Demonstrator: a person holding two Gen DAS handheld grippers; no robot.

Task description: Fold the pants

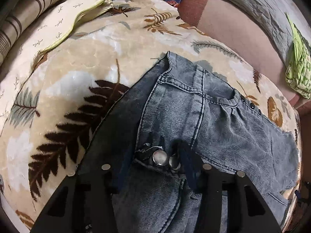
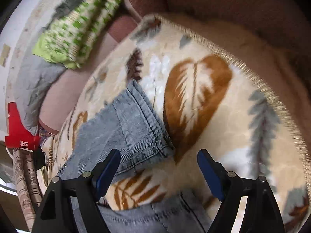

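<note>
Left wrist view: we see our left gripper [image 1: 155, 155] low over the jeans [image 1: 184, 116] at the waistband button [image 1: 159, 157]; whether its jaws grip the denim we cannot tell.
Jeans: spread on the leaf-print blanket [image 1: 77, 73], waistband toward 12 o'clock.
Right wrist view: our right gripper [image 2: 158, 169] stands released, jaws wide; the jeans hem [image 2: 147, 128] lies at 11 o'clock, its near edge by the left finger [image 2: 108, 167].

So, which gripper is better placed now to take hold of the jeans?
Probably left: the left gripper has the jeans waistband between its fingers. The right gripper stands open over mostly bare blanket.
</note>
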